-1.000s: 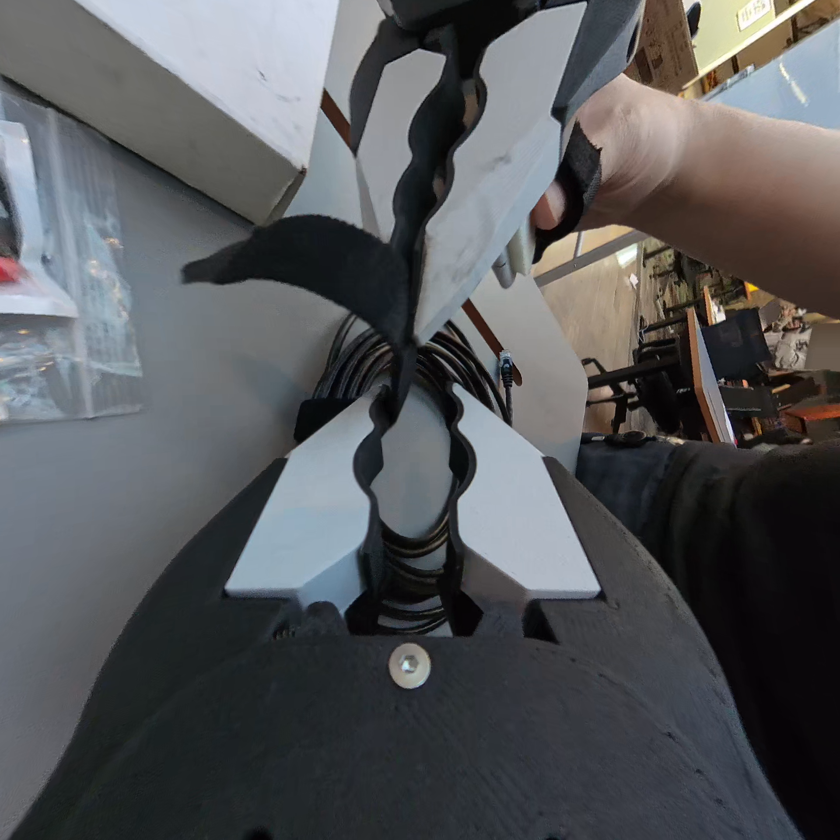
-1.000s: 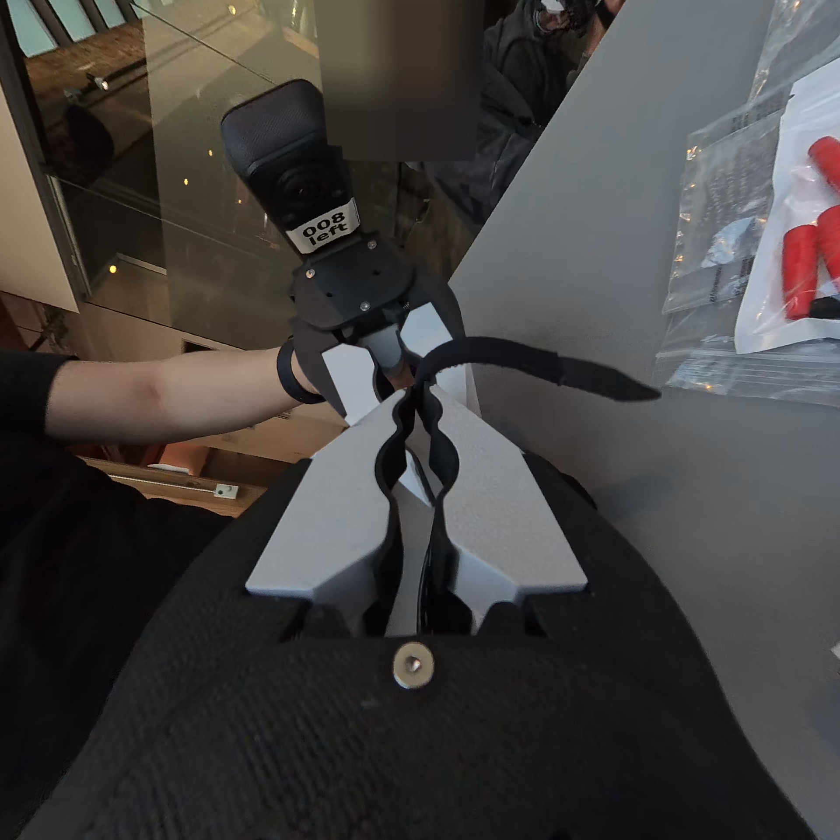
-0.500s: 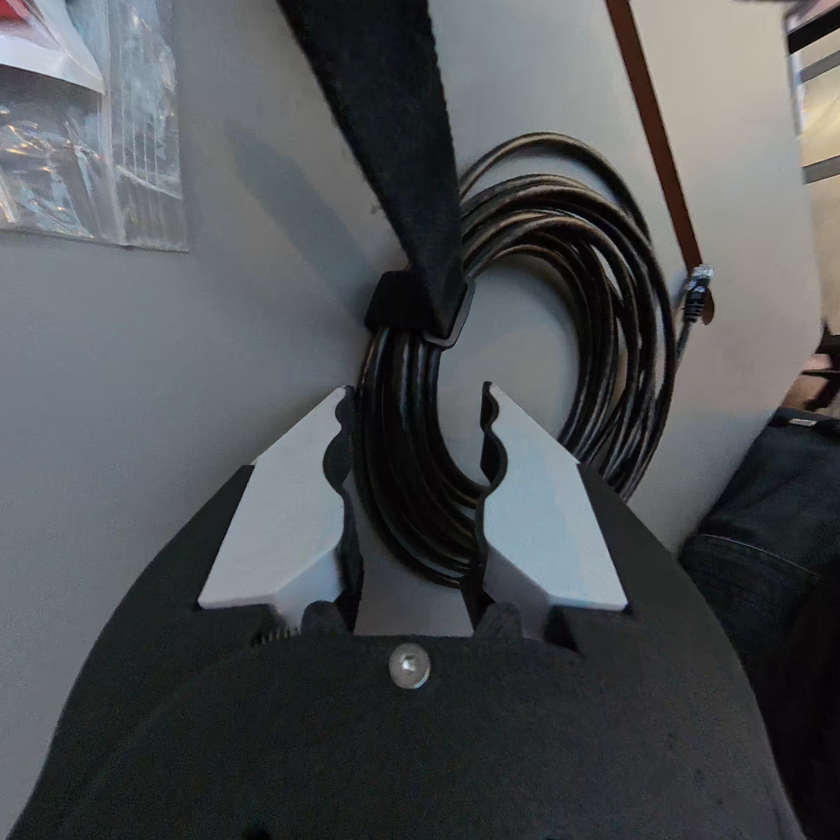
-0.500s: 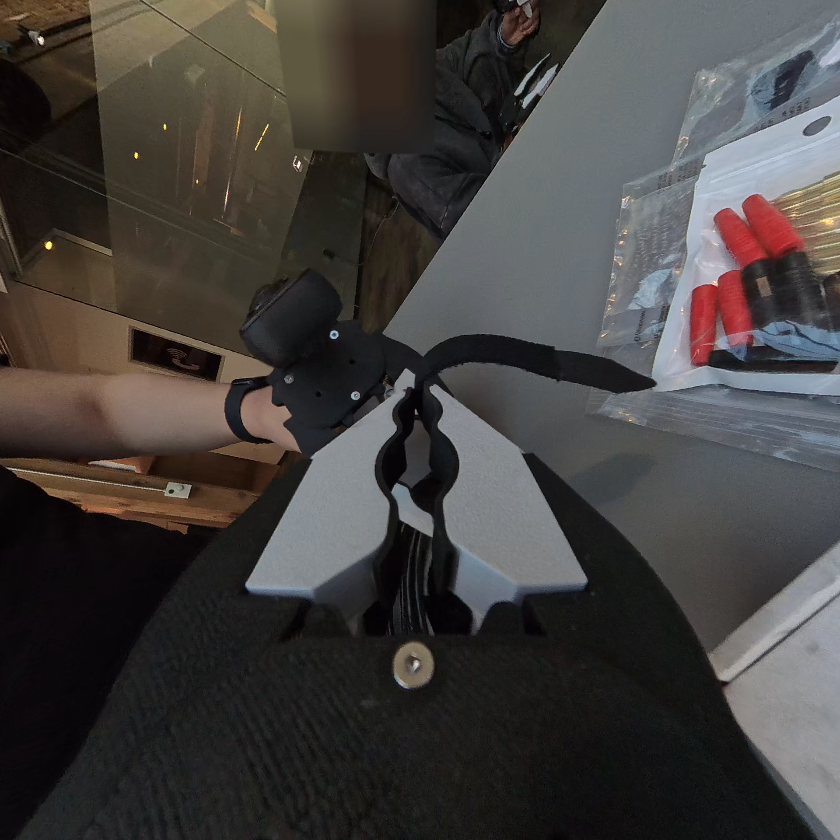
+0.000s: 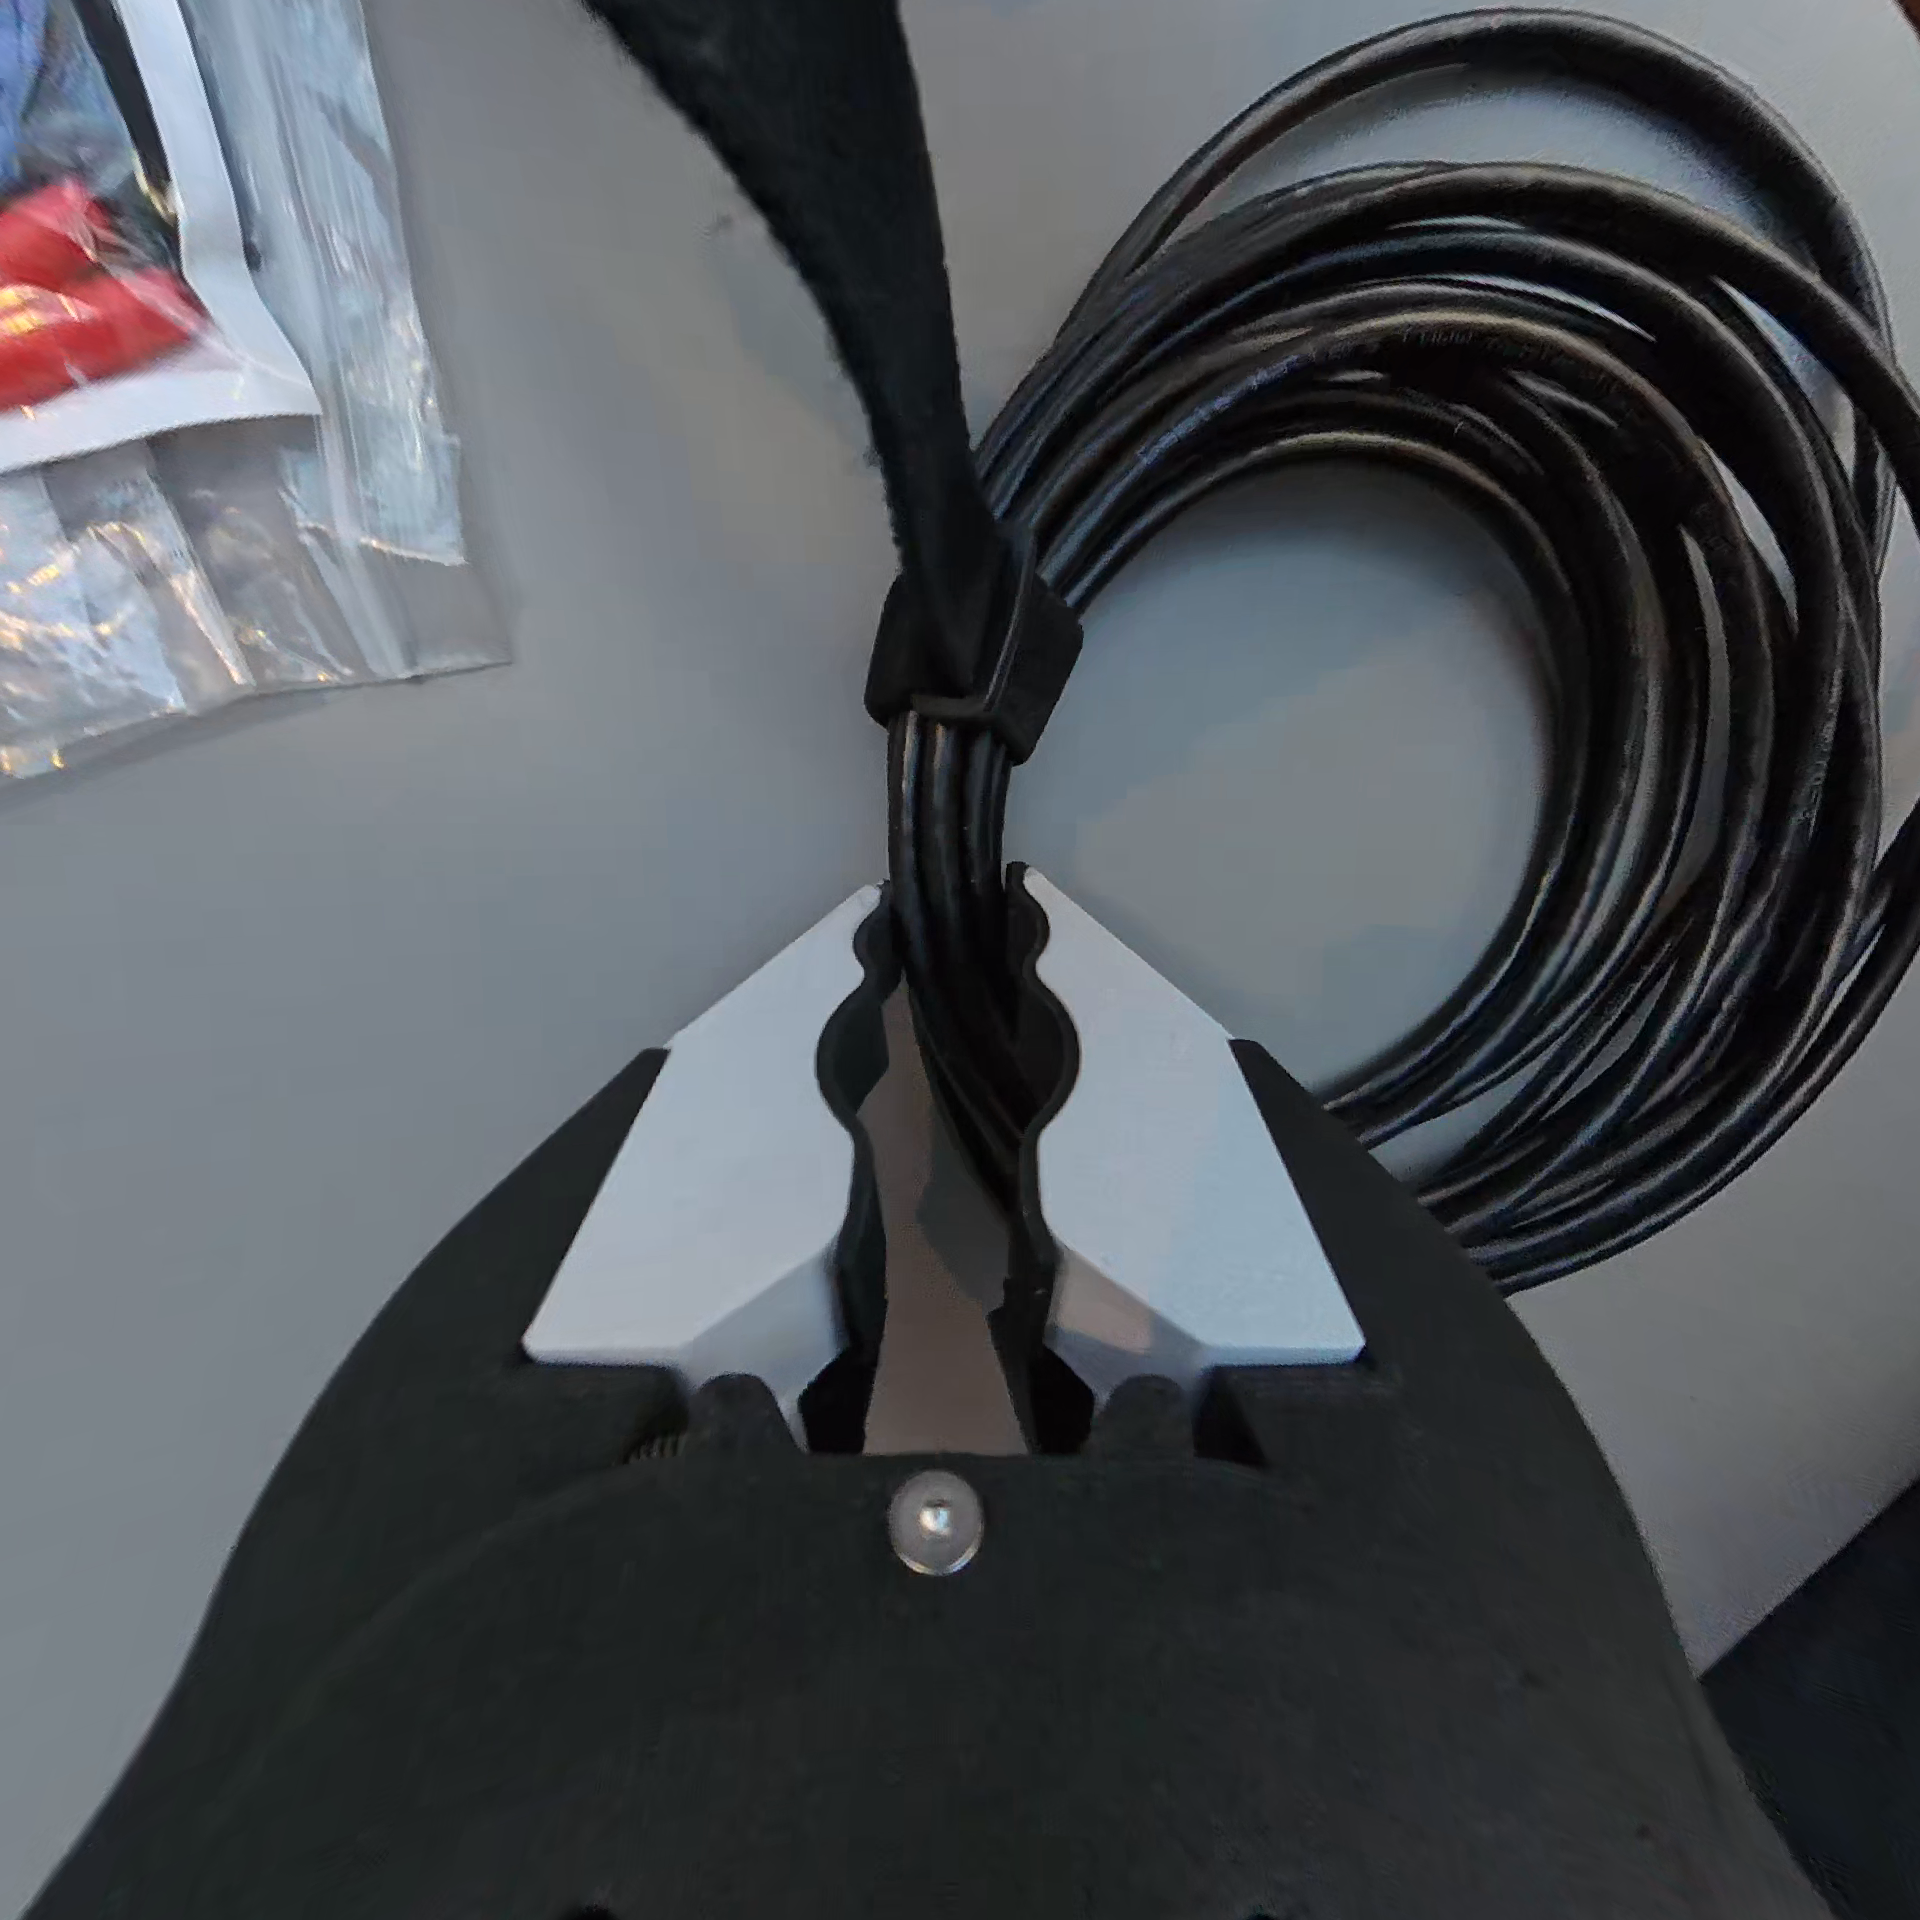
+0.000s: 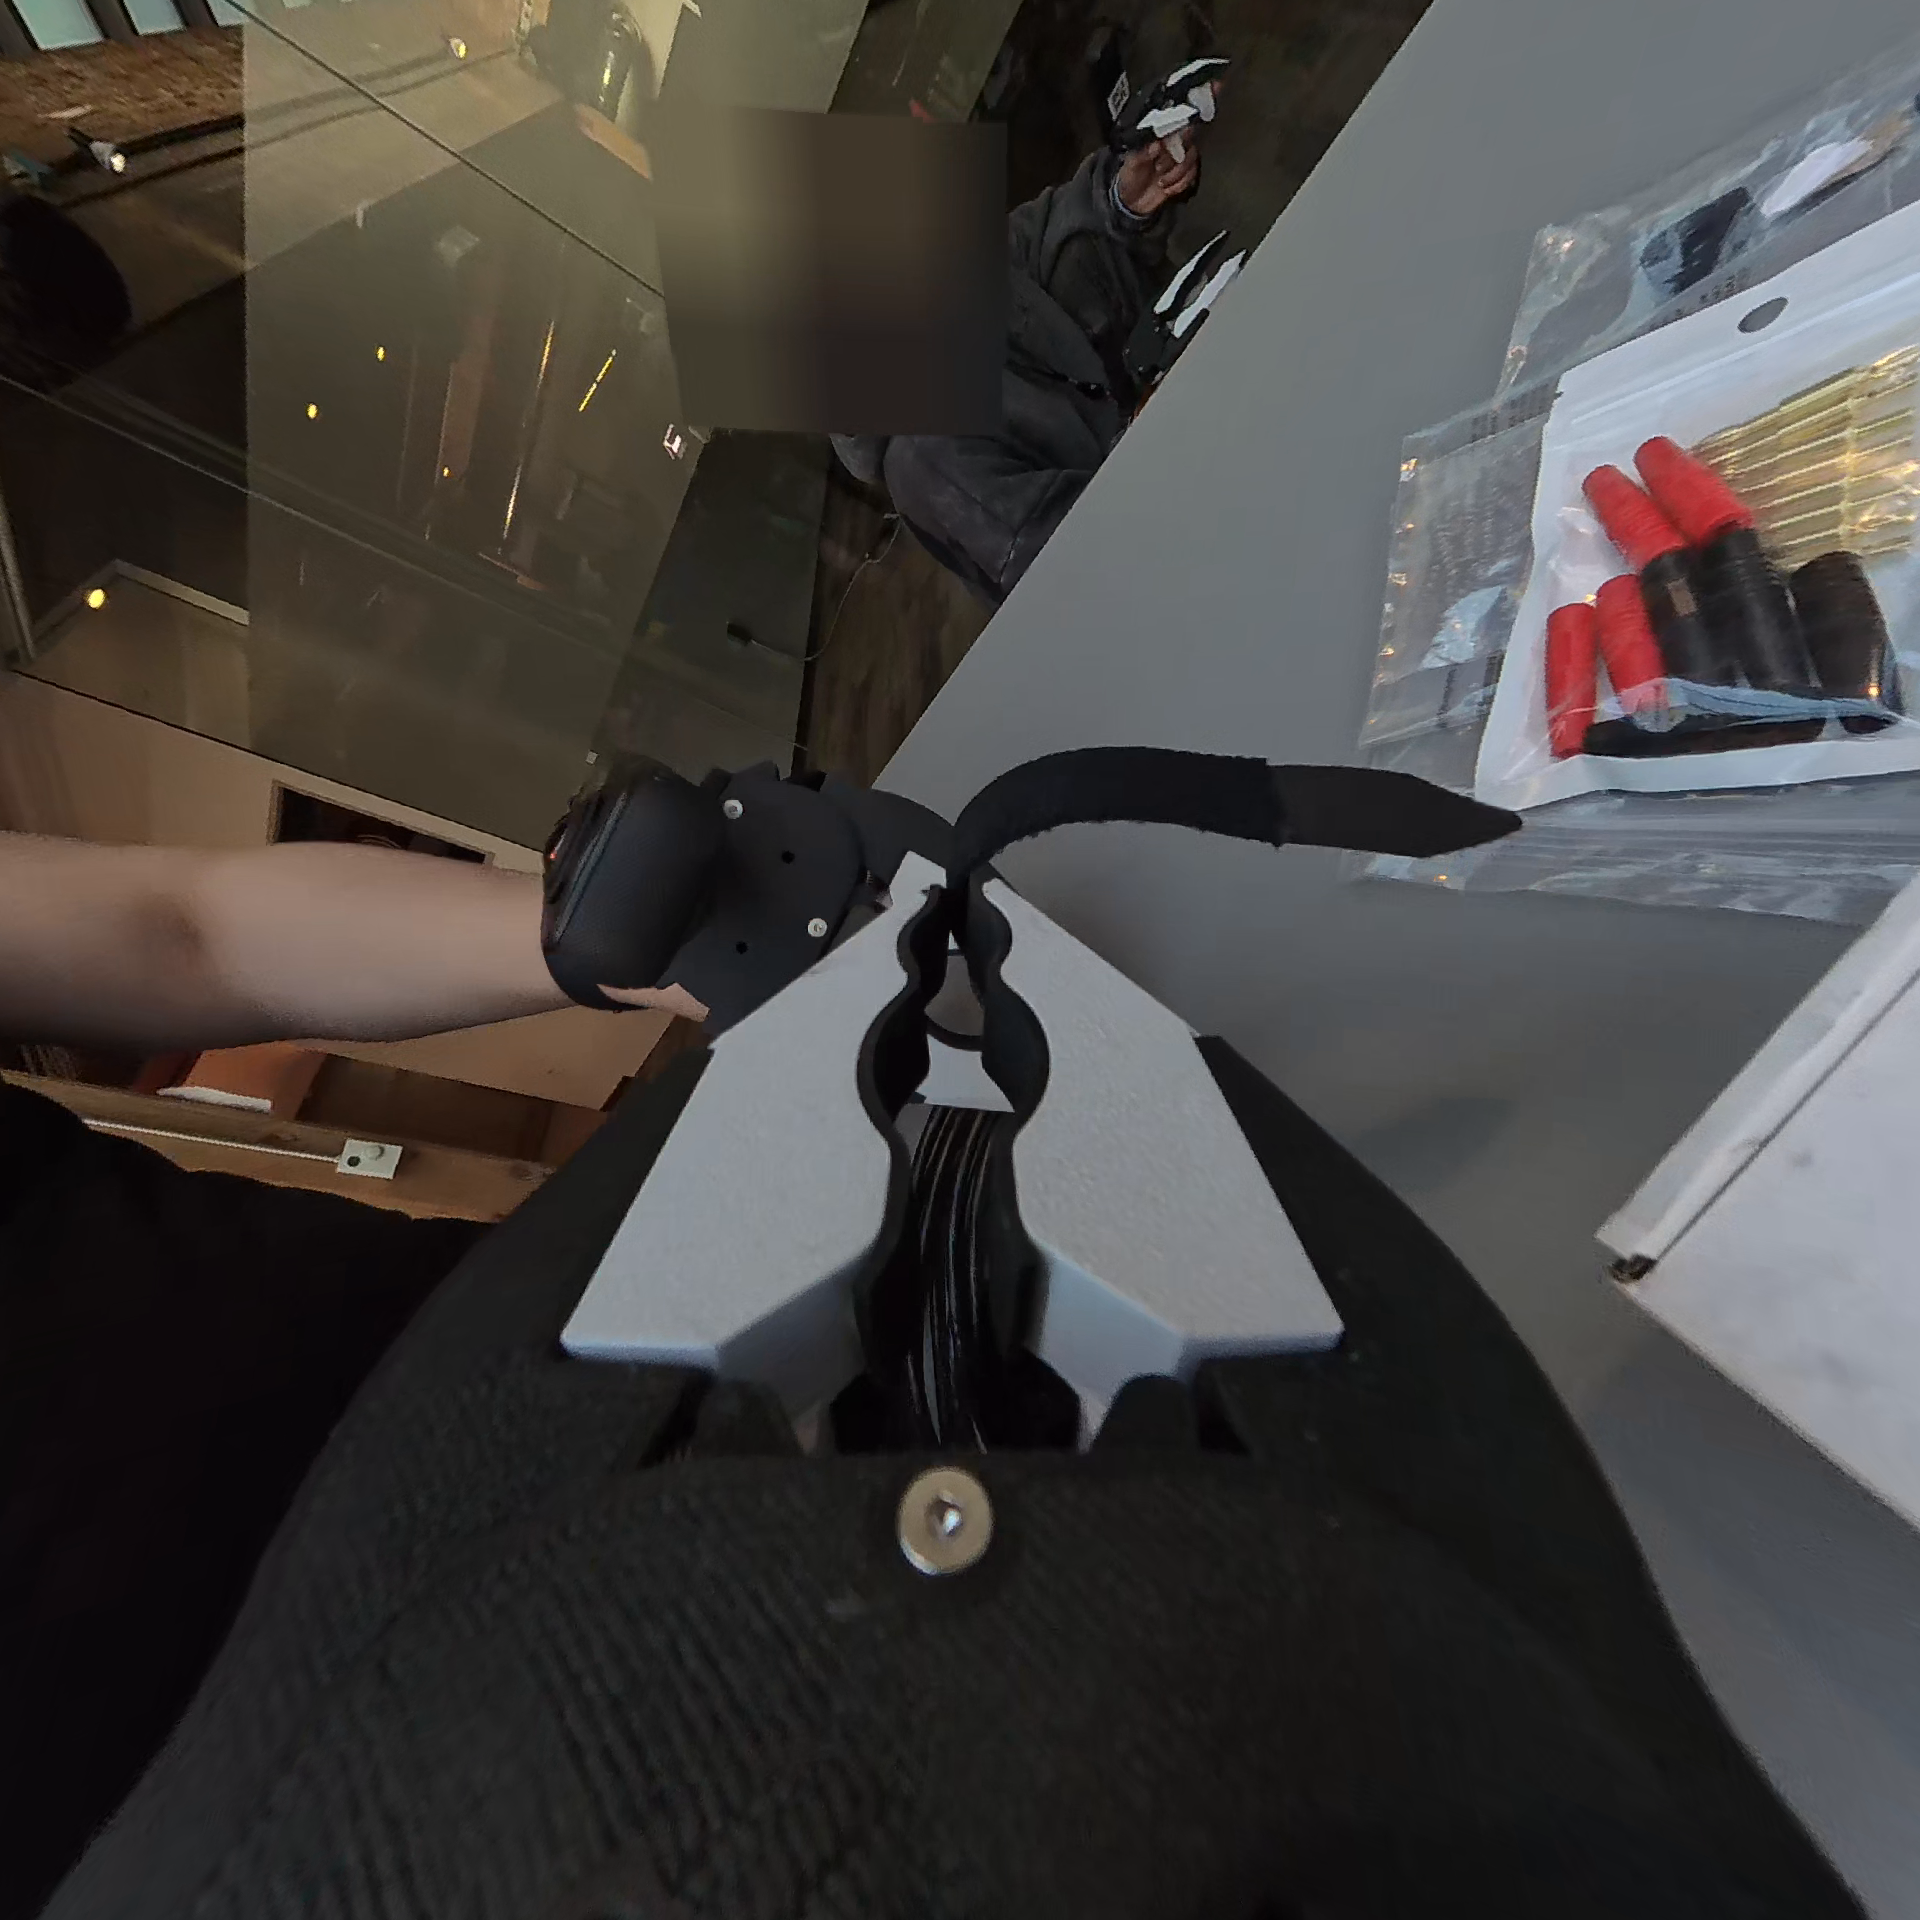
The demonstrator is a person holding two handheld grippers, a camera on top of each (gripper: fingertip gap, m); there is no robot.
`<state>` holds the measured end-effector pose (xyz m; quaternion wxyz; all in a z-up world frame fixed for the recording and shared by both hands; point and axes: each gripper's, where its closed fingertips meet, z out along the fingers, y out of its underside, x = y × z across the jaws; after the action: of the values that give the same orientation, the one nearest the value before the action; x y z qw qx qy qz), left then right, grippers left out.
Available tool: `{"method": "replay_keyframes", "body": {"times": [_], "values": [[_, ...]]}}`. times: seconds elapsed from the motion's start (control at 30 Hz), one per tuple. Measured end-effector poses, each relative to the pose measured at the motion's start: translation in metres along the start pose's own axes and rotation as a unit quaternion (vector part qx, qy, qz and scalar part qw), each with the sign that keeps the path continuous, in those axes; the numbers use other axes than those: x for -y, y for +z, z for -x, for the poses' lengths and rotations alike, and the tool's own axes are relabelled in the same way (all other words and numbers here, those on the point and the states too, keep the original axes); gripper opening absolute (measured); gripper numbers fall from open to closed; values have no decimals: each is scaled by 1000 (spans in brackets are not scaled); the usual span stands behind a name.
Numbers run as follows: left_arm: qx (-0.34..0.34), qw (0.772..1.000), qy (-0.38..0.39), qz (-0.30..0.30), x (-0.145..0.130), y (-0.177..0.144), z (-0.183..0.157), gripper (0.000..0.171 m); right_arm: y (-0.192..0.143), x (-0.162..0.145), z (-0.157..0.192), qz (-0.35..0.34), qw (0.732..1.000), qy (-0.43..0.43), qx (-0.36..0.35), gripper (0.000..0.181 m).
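Pinching coiled black cable (image 5: 1558,644) on grey desk (image 5: 312,1039): left hand-held gripper (image 5: 951,894) clamped on bundle just below black strap (image 5: 914,343). Right hand-held gripper (image 6: 961,904) clamped on strap. Judgement: keep bundle pinned, strap taut.

Little I can read from here; faint pale print runs along jacket of black cable (image 5: 1351,353), too small to make out; clear bag (image 6: 1455,582) carries dark block of fine print, blurred; small tag on black plug (image 6: 1675,594) inside white pouch (image 6: 1621,774), unreadable; square coded tag (image 6: 1120,99) on far gripper beyond table edge, pattern only.
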<state>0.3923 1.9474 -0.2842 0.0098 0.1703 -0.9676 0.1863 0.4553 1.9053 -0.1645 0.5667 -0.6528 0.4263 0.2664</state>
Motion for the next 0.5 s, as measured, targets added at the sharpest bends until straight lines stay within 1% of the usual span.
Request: {"method": "replay_keyframes", "body": {"times": [0.07, 0.13, 0.2, 0.27, 0.37, 0.43, 0.5], "values": [[12, 999, 40, -27, 9, -10, -4, 17, -6, 1, 10, -8, 1000, -6, 6, 0], [35, 992, 101, -70, 24, -25, -12, 17, -16, 6, 19, -28, 1000, -5, 12, 0], [73, 977, 168, -106, 37, -42, -21, 16, -26, 8, 22, -39, 999, -3, 4, 0], [105, 960, 217, -143, 48, -58, -33, 16, -35, 2, 20, -35, 999, 0, -14, 0], [129, 939, 256, -188, 59, -77, -54, 15, -40, -23, 14, 3, 999, 29, -28, 0], [139, 928, 277, -209, 66, -87, -67, 15, -39, -50, 9, 41, 998, 46, -27, 0], [142, 927, 274, -214, 69, -91, -73, 15, -36, -82, 3, 78, 995, 63, -29, 0]]}}
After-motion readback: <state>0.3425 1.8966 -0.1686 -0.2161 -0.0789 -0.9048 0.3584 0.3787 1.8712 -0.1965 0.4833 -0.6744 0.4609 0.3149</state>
